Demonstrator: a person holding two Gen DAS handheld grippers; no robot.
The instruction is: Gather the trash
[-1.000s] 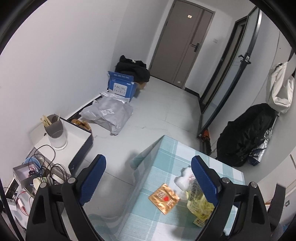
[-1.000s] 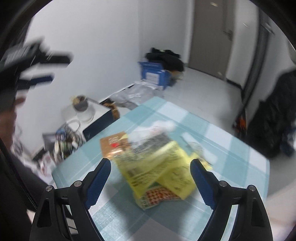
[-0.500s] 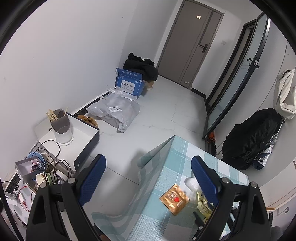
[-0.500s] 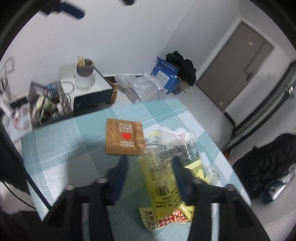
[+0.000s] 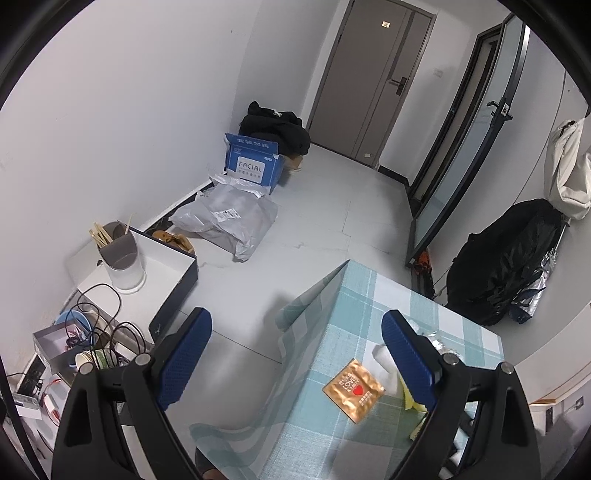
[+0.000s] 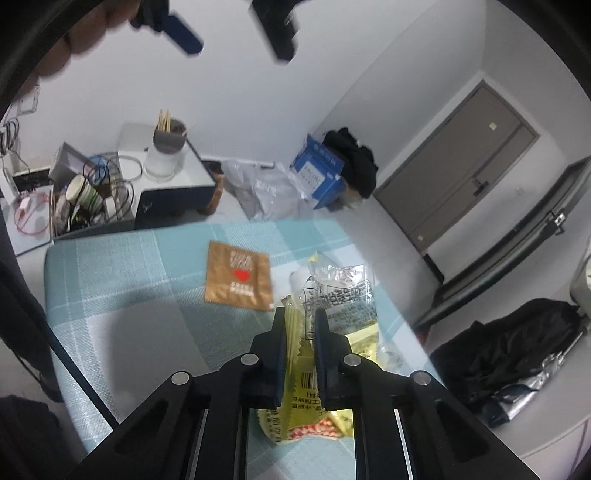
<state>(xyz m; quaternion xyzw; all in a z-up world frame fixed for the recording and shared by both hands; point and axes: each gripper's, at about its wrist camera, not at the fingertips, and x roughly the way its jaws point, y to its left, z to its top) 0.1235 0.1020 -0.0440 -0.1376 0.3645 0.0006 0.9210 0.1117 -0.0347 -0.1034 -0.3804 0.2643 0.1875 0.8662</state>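
On the teal checked table [image 6: 122, 266] lies a heap of wrappers. My right gripper [image 6: 300, 314] is closing, and its pads pinch a yellow snack wrapper [image 6: 301, 384] standing on edge between them. A clear crinkled wrapper [image 6: 343, 291] lies just beyond, and a red-and-white wrapper [image 6: 314, 432] sits under the fingers. A brown foil packet [image 6: 238, 275] with a red heart lies flat to the left. My left gripper [image 5: 295, 321] hangs open and empty above the table corner, with the brown packet [image 5: 353, 390] beside its right finger. Its blue finger [image 6: 183, 31] shows high in the right wrist view.
Left of the table, a white box holds a grey cup of chopsticks [image 5: 122, 254], with a box of cables and cups [image 5: 74, 339] beside it. A grey mail bag [image 5: 229, 218] and a blue carton [image 5: 253, 162] lie by the wall. A black bag [image 5: 506, 258] lies at right.
My right gripper rolled, dropped towards the heap and closed from wide open onto the yellow wrapper. The left gripper stayed open and nearly still.
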